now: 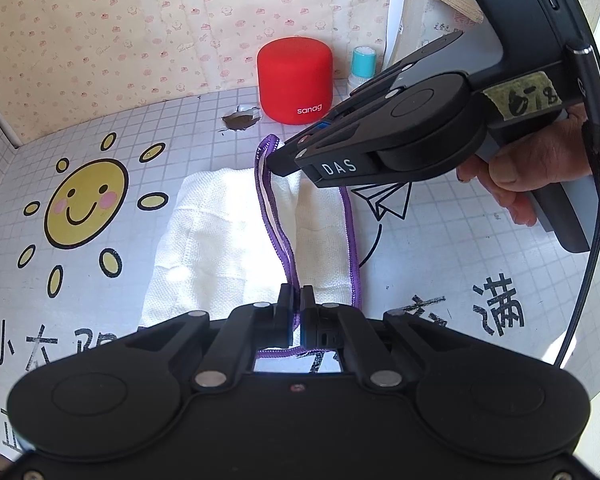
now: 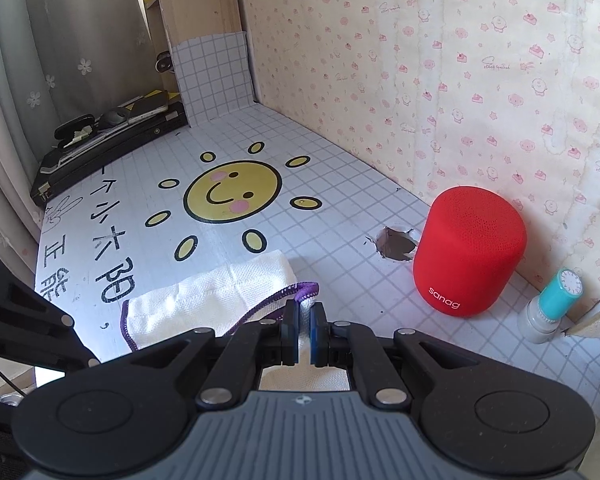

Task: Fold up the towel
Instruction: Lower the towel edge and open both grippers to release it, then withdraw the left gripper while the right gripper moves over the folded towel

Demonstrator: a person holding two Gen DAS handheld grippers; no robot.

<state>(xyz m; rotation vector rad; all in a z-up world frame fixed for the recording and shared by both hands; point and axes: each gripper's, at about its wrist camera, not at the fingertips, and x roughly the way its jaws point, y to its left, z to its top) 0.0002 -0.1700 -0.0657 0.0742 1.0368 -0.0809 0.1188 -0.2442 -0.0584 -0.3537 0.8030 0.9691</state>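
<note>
Bare gridded tabletop (image 2: 340, 184) lies left of the towel (image 1: 220, 232). A red speaker (image 1: 295, 80) and small teal-capped bottle (image 1: 363, 65) stand beyond it, against the far wall (image 1: 140, 20).

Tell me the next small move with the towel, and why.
Probably carry both pinched corners toward the sun print and lay them on the far edge. The left gripper and right gripper are each shut on the towel's purple hem, raised mid-fold.

White towel (image 1: 220, 232) with purple trim, partly folded, edge lifted off the gridded surface
</note>
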